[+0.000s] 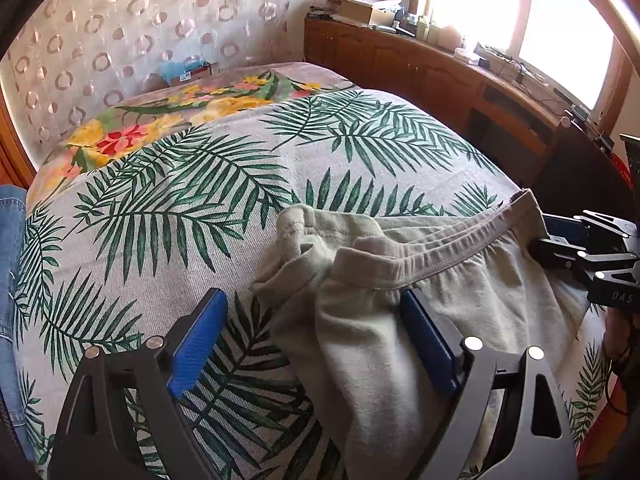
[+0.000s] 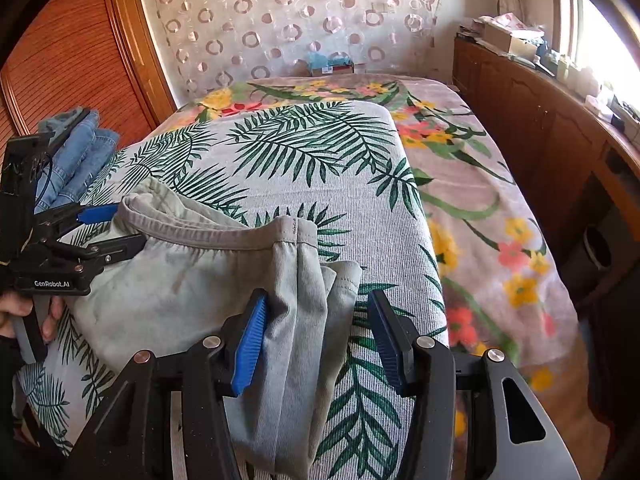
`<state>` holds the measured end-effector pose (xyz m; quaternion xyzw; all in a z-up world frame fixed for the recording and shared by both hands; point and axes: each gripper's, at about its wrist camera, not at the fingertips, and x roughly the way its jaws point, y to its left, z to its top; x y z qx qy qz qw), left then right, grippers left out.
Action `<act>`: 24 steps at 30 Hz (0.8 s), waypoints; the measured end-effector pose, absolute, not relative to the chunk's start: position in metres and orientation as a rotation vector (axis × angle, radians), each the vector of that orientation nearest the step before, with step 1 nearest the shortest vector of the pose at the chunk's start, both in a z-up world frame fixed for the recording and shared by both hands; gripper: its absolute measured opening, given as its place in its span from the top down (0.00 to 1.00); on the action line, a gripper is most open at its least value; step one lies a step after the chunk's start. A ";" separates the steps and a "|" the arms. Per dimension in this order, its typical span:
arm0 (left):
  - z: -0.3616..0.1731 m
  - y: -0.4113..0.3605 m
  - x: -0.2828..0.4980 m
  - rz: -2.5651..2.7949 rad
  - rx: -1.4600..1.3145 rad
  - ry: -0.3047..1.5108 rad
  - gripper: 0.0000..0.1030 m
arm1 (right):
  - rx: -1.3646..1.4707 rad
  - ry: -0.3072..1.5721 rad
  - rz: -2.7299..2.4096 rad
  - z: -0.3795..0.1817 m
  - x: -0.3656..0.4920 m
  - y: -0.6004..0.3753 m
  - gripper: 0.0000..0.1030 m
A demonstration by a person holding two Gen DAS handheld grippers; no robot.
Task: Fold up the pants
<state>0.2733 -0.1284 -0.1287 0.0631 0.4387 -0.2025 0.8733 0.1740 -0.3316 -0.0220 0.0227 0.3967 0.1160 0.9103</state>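
A: Pants [image 1: 400,300], pale grey-green, are seen bunched on the palm-leaf cover [image 1: 200,184] in the left wrist view, at near right, waistband toward the far side.
B: Left gripper [image 1: 316,344]?
A: Released. Jaws are spread wide; the right pad lies against the cloth and the left pad is over bare cover, so nothing is clamped. The right gripper [image 1: 560,240] is seen at the right edge by the waistband end.
B: Right wrist view?
A: Pants [image 2: 192,276] are seen at near left and centre on the same cover. A folded strip runs between the right gripper [image 2: 316,344] pads: left pad touching cloth, right pad apart. Not clenched.
B: Anything else?
A: Left gripper [image 2: 116,228] is noted at the left waistband end, jaws parted. Jeans [image 2: 76,148] are piled at far left.
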 end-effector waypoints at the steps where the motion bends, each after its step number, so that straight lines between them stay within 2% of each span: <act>1: -0.129 -0.128 0.273 -0.423 0.132 0.917 0.14 | 0.044 0.816 0.237 -0.022 0.174 -0.331 0.48; 11: -0.126 -0.130 0.284 -0.458 0.093 0.948 0.15 | 0.080 0.832 0.303 -0.021 0.175 -0.332 0.48; 14: -0.123 -0.127 0.287 -0.491 0.050 0.959 0.27 | 0.074 0.831 0.303 -0.021 0.175 -0.331 0.49; 16: -0.122 -0.126 0.290 -0.509 0.015 0.964 0.35 | 0.075 0.833 0.309 -0.021 0.175 -0.331 0.57; 18: -0.122 -0.126 0.292 -0.522 -0.004 0.965 0.48 | 0.073 0.834 0.313 -0.021 0.175 -0.331 0.64; 19: -0.122 -0.126 0.291 -0.529 -0.011 0.966 0.51 | 0.072 0.833 0.314 -0.021 0.175 -0.330 0.66; 21: -0.122 -0.127 0.291 -0.555 -0.027 0.973 0.64 | 0.080 0.834 0.319 -0.022 0.177 -0.333 0.76; 22: -0.122 -0.128 0.290 -0.560 -0.028 0.972 0.66 | 0.092 0.837 0.327 -0.023 0.178 -0.333 0.79; 23: -0.121 -0.128 0.289 -0.560 -0.025 0.970 0.70 | 0.101 0.842 0.336 -0.023 0.178 -0.335 0.86; 24: -0.121 -0.129 0.288 -0.561 -0.020 0.968 0.74 | 0.110 0.845 0.346 -0.023 0.178 -0.336 0.88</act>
